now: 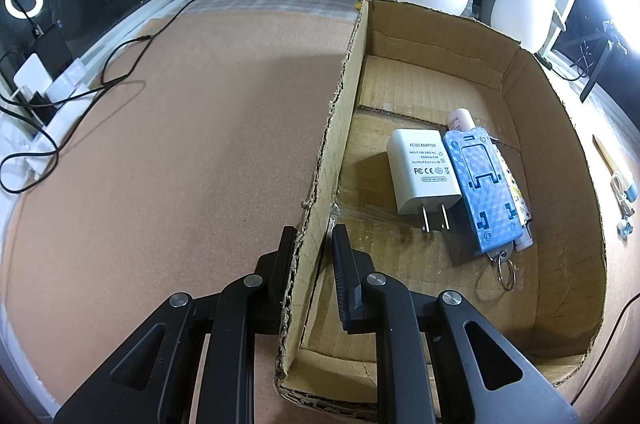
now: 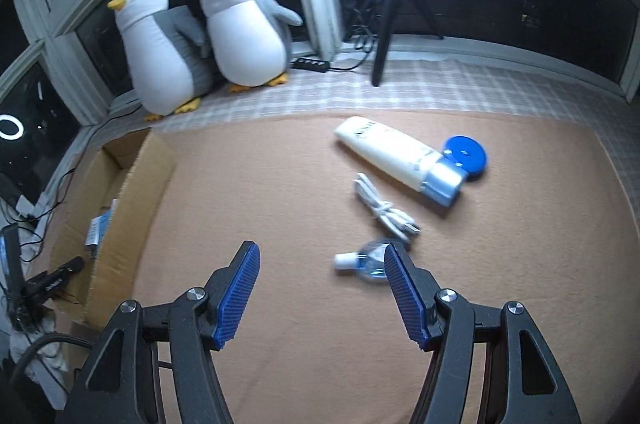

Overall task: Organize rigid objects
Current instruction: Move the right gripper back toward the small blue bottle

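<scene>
Two grippers are working here. With the left gripper (image 1: 314,236) we are clamping the near wall of the cardboard box (image 1: 560,160), one finger outside and one inside, pads pressing on the card. Lying on the box floor are a white AC adapter (image 1: 422,176), prongs pointing toward us, and just beside it, touching, a blue plastic stand (image 1: 482,190) resting on a slim white tube (image 1: 460,118); a key ring (image 1: 505,270) is poking out beneath the stand.

We are holding the right gripper (image 2: 322,266) with its jaws standing apart and nothing between them, above the brown mat (image 2: 280,184). Beyond its right finger a small clear bottle (image 2: 366,260) is lying (partly hidden by that finger), near a coiled white cable (image 2: 384,210), a white lotion tube (image 2: 404,158) and a blue round lid (image 2: 468,154).
</scene>
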The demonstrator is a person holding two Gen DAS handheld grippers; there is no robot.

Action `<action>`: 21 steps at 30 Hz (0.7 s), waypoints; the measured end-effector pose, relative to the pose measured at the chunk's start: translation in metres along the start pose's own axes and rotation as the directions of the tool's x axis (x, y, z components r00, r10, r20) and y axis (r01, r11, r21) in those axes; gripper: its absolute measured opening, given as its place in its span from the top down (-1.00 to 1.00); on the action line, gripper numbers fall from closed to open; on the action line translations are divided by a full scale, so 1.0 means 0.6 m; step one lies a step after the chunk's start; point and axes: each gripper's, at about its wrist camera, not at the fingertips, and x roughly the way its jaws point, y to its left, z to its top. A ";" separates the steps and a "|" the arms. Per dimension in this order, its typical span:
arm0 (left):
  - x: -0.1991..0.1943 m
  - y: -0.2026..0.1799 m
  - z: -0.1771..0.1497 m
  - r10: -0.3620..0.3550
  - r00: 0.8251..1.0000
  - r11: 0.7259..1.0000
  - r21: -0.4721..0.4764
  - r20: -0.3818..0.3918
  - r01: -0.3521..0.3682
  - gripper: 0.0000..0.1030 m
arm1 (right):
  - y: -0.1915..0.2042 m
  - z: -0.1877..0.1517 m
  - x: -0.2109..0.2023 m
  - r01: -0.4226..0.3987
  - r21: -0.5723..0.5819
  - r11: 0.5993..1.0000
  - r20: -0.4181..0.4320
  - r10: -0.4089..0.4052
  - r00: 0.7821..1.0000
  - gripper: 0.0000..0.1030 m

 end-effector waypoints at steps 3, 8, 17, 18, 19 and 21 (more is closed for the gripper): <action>0.000 -0.001 0.000 0.002 1.000 1.000 0.002 0.000 -0.002 0.70 | -0.017 -0.007 0.007 0.013 -0.003 1.000 0.001 -0.013 1.000 -0.25; 0.000 -0.001 0.000 0.003 1.000 1.000 0.003 0.000 -0.003 0.70 | -0.026 -0.023 0.023 0.020 -0.032 0.999 0.000 -0.020 1.000 -0.33; 0.000 -0.002 0.001 0.005 1.000 1.000 0.004 0.001 -0.005 0.70 | -0.020 -0.033 0.065 0.015 -0.076 0.997 -0.044 -0.018 0.999 -0.41; 0.000 -0.001 0.001 0.005 1.000 1.000 0.004 0.001 -0.005 0.70 | -0.020 -0.033 0.069 0.016 -0.078 0.997 -0.048 -0.019 0.999 -0.41; 0.000 -0.002 0.001 0.005 1.000 1.000 0.005 0.001 -0.005 0.70 | -0.023 -0.032 0.076 0.019 -0.076 0.997 -0.055 -0.023 0.998 -0.41; 0.000 -0.002 0.001 0.005 1.000 1.000 0.004 0.000 -0.005 0.70 | -0.028 -0.032 0.085 0.022 -0.065 0.998 -0.068 -0.026 0.997 -0.41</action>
